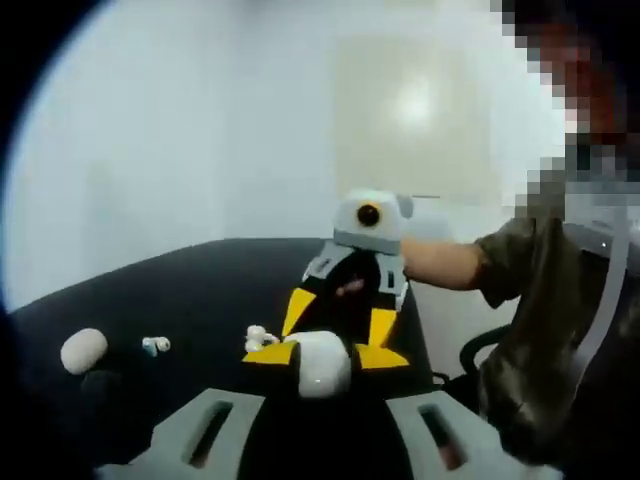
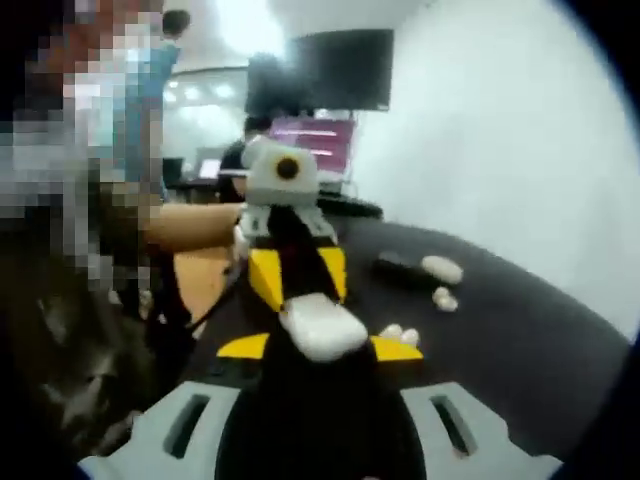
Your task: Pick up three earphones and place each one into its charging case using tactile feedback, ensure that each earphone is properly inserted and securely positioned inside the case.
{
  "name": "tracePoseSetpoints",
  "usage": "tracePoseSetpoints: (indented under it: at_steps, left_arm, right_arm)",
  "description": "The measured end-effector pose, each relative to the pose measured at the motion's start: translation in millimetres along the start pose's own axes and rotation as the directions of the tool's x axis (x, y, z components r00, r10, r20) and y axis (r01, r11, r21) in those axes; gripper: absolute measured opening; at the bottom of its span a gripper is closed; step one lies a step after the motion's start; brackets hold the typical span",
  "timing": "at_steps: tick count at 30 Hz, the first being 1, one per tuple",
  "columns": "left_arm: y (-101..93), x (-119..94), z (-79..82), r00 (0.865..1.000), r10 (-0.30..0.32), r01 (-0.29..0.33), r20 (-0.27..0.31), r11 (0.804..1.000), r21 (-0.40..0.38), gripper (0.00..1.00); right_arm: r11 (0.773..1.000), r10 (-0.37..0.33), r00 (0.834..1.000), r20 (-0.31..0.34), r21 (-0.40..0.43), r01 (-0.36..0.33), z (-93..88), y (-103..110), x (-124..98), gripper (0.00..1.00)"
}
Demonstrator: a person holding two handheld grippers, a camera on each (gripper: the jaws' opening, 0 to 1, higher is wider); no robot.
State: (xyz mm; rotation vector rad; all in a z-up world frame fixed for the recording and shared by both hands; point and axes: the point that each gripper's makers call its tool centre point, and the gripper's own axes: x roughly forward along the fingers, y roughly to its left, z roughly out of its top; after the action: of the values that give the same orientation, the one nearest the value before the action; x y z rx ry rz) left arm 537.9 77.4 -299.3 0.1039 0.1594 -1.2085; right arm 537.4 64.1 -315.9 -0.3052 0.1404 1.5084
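Observation:
A white charging case [image 1: 320, 366] [image 2: 322, 331] hangs above the black table [image 1: 190, 300] between both grippers, which face each other. My left gripper [image 1: 325, 356] has its yellow tips tight against the case's sides. From the opposite side my right gripper [image 2: 320, 347] closes on the same case, and it also shows in the left gripper view [image 1: 340, 320]. The left gripper [image 2: 300, 275] appears in the right gripper view behind the case. A small white earphone [image 1: 258, 338] [image 2: 400, 333] sits just beside the tips. A second earphone [image 1: 155, 345] [image 2: 443, 297] lies on the table.
Another white case [image 1: 83, 350] [image 2: 440, 268] rests on the table next to a dark case [image 2: 398, 268]. A person's forearm [image 1: 445, 265] reaches in. A desk with a lit screen [image 2: 320, 140] and a seated person stand behind.

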Motion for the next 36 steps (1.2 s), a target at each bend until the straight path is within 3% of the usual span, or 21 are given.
tracePoseSetpoints:
  at_steps: [4,7,8,11,15,19,23,25,27,31,34,36]
  left_arm:
    - [0.0,1.8,-2.5,1.000,0.007,-0.007,-0.009,1.000,0.015,0.35]
    - [-5.1,6.4,-21.9,0.993,0.008,0.003,-0.121,0.996,0.086,0.34]
    - [-8.5,9.5,-17.3,0.996,-0.003,0.009,-0.089,0.997,0.074,0.32]
    - [-6.4,5.1,-17.9,0.994,-0.014,0.021,-0.108,0.998,0.067,0.31]
    - [-14.2,6.3,-17.2,0.993,-0.044,0.052,-0.109,0.996,0.068,0.30]
    - [-22.7,7.9,-16.3,0.991,-0.080,0.089,-0.105,0.993,0.083,0.31]
    - [-21.7,5.0,-6.3,0.995,-0.088,0.091,-0.050,0.993,0.070,0.42]
    - [-22.2,0.9,-0.3,0.995,-0.097,0.098,-0.017,0.994,0.054,0.40]
    - [-22.1,-2.4,3.6,0.995,-0.097,0.096,0.009,0.994,0.048,0.38]
    - [-21.8,-4.1,6.7,0.995,-0.091,0.089,0.030,0.995,0.049,0.38]
    - [-17.9,-6.1,11.8,0.996,-0.067,0.064,0.060,0.997,0.053,0.38]
    - [-15.6,-7.8,14.9,0.995,-0.052,0.048,0.080,0.997,0.055,0.38]
  right_arm:
    - [0.999,0.034,0.999,-0.014,0.040,-0.034,-2.7,8.5,-1.9,0.27]
    - [0.999,0.039,0.999,-0.011,0.030,-0.039,-3.0,11.3,-3.2,0.26]
    - [0.998,0.047,0.999,-0.010,0.030,-0.046,-3.1,12.5,-3.9,0.26]
    - [0.998,0.059,0.998,-0.004,0.021,-0.059,-2.9,14.0,-5.0,0.27]
    - [0.998,0.057,0.998,0.013,-0.021,-0.057,-0.5,14.4,-5.9,0.36]
    - [0.989,0.128,0.991,0.026,-0.071,-0.126,3.9,29.8,-0.3,0.48]
    - [0.990,0.130,0.991,0.020,-0.052,-0.129,2.6,28.8,1.4,0.46]
    - [0.992,0.120,0.993,0.011,-0.032,-0.120,1.2,27.1,0.0,0.34]
    - [0.994,0.106,0.994,0.004,-0.006,-0.106,-0.6,24.4,-2.3,0.31]
    - [0.994,0.107,0.994,0.003,-0.013,-0.107,0.1,24.6,-0.9,0.32]
    - [0.995,0.096,0.995,0.003,-0.017,-0.096,2.8,19.8,1.4,0.44]
    - [0.996,0.093,0.996,0.011,-0.017,-0.093,8.7,19.7,2.8,0.45]
